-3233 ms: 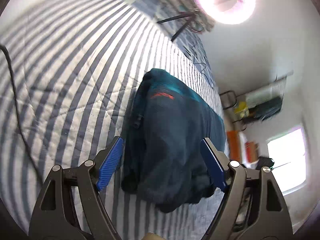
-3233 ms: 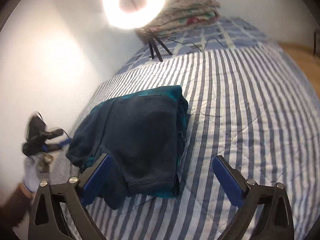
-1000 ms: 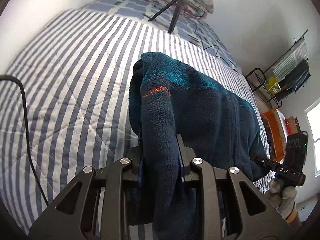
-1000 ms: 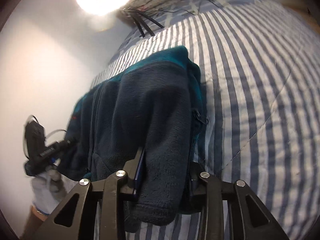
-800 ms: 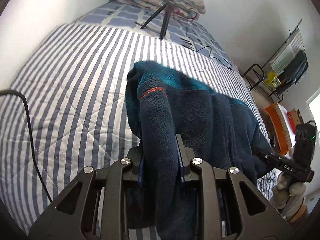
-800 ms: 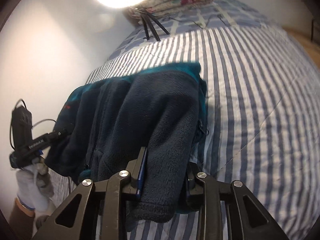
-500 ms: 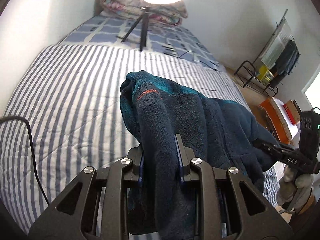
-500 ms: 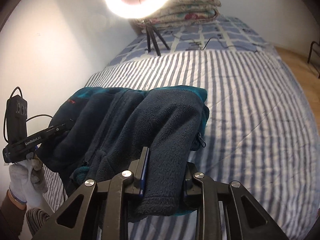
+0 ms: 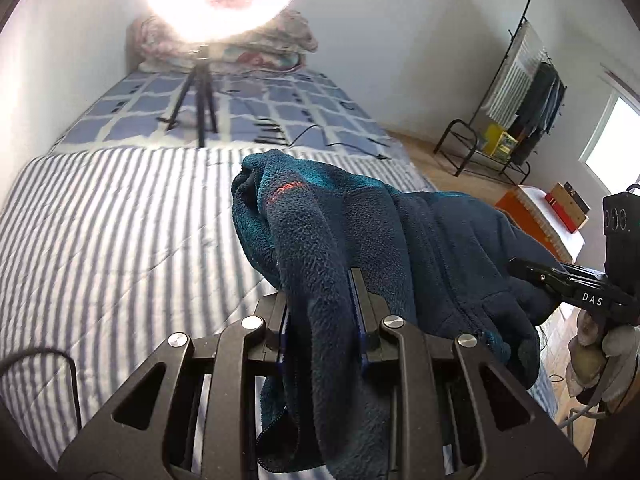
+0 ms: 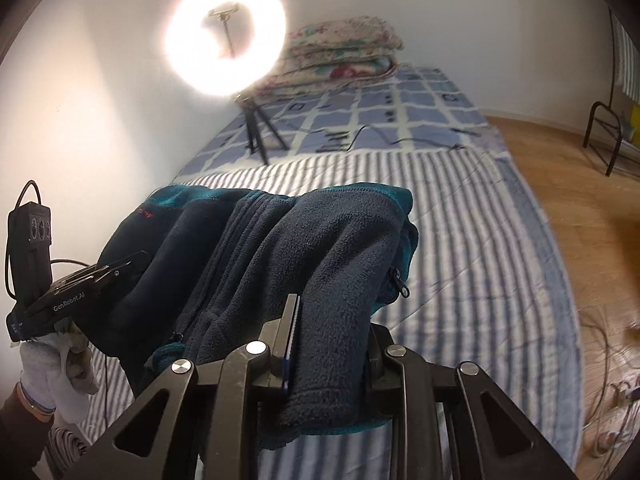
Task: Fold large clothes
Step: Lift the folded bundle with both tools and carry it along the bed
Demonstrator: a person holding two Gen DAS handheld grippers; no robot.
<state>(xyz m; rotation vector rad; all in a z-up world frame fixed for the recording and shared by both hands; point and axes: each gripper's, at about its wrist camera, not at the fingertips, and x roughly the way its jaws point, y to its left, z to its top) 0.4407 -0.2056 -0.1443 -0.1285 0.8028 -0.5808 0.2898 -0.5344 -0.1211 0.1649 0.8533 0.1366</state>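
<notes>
- Closest in: the left gripper (image 9: 322,312) has its black jaws clamped on a thick roll of the dark navy and teal fleece jacket (image 9: 384,248), cloth bulging out above and below the pads.
- Same deal on the other side: the right gripper (image 10: 330,344) has just been closing its jaws and is now pinching a fat fold of that fleece, with a cuff-like end hanging down past them.
- The jacket is slung between the two grippers, off the blue and white striped quilt (image 9: 100,232), above its near edge. Can't tell if the far end touches the bed.
- Judging from this, it's a lift-and-carry step of the fold, jacket bunched rather than flat.
- What could go wrong: fleece is thick and springy, so a layer could slide out of a pinch, and the middle could sag and land crumpled.
- Further back, a black tripod with a glowing ring light (image 10: 226,36) stands mid-bed with thin black cables (image 10: 400,140) trailing to the right edge. Swinging the jacket too far could snag them.
- At the head end sits a stack of folded floral blankets (image 10: 344,56).
</notes>
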